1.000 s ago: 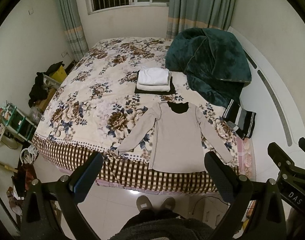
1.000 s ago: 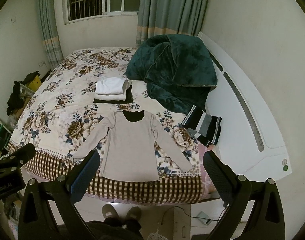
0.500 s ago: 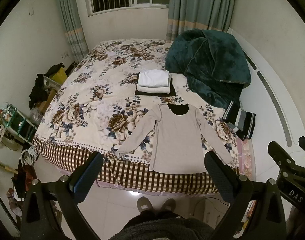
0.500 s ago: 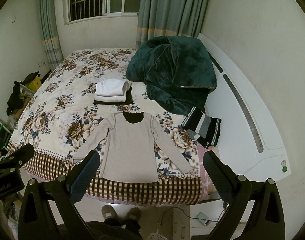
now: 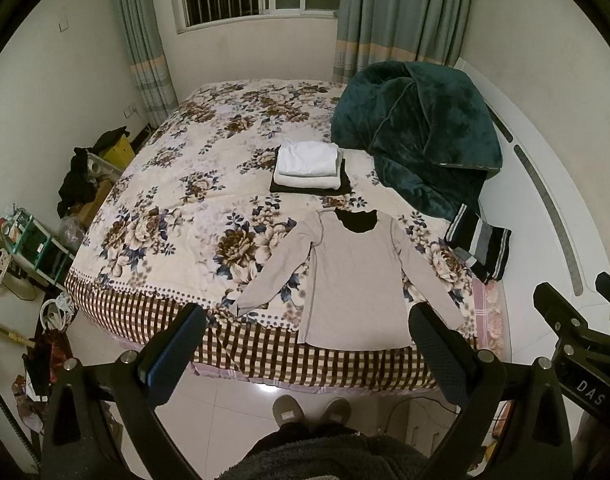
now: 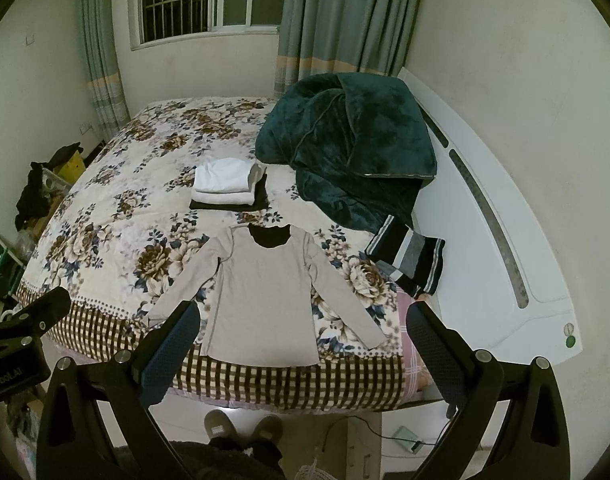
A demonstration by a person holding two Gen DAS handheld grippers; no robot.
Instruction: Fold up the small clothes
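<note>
A beige long-sleeved top (image 5: 355, 276) lies flat, sleeves spread, near the front edge of the floral bed; it also shows in the right wrist view (image 6: 261, 300). A stack of folded white and black clothes (image 5: 309, 166) sits behind it, also in the right wrist view (image 6: 227, 186). My left gripper (image 5: 305, 344) is open and empty, held in the air in front of the bed. My right gripper (image 6: 303, 340) is open and empty, also short of the bed edge.
A dark green blanket (image 5: 417, 136) is heaped at the right of the bed. A folded striped garment (image 5: 479, 246) lies by the white headboard (image 6: 485, 216). Clutter and shelves (image 5: 33, 240) stand left of the bed. My slippers (image 5: 311, 410) are on the tiled floor.
Both views have drifted slightly; the bed and top sit a little higher in frame. Nothing on the bed has moved and both grippers stay open.
</note>
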